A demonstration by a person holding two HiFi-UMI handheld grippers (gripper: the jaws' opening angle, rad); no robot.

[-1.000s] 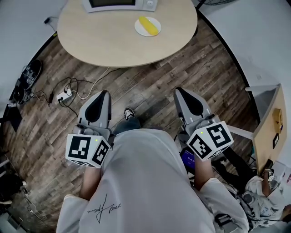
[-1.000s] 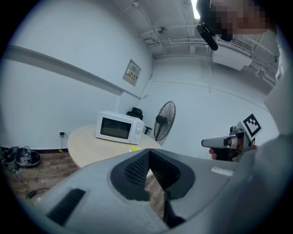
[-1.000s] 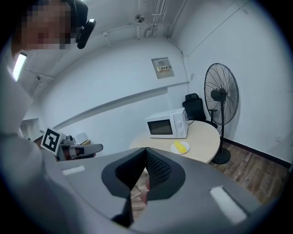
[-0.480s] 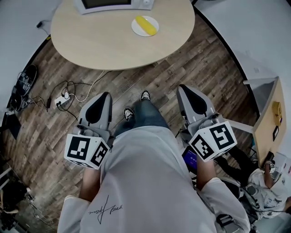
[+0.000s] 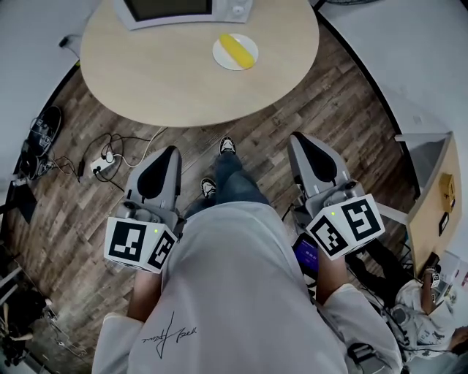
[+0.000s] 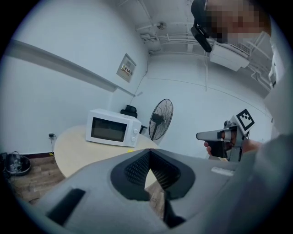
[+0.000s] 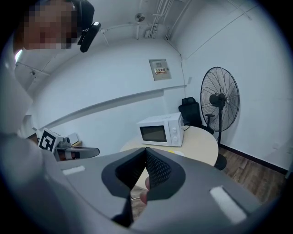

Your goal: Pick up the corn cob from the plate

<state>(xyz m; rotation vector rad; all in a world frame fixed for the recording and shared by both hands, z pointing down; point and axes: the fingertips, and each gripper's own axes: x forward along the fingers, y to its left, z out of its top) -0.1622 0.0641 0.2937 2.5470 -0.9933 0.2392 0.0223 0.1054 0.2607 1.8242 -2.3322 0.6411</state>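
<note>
the yellow corn cob (image 5: 236,50) is seen lying across the round white plate (image 5: 249,60), at about 1 o'clock on the round beige wooden table (image 5: 183,80), just beside the white microwave oven (image 5: 183,9) at 12 o'clock. the cob is well apart from both claws.

the left gripper (image 5: 167,155) is clenched on nothing, its pads met at the tips. the right gripper (image 5: 301,142) is likewise clenched and empty.

possible faults:
- if the jaws are not released before the cob is reached, the cob is likely to be pushed and rolled off the plate.
- as the cob is round, a pinch off its middle could let it be squeezed out.
- the light plate may be slid toward the table edge by a low, level approach.
- the white power strip with black cables (image 5: 102,157), on the floor at 9 o'clock of the feet, could be caught underfoot.

differences between views: the plate, cob and floor cables are laid out plainly only in the head view. the met pads and the black standing fan (image 7: 219,100) are shown only in the gripper views, where the cob is reduced to a yellow sliver above the jaws.
</note>
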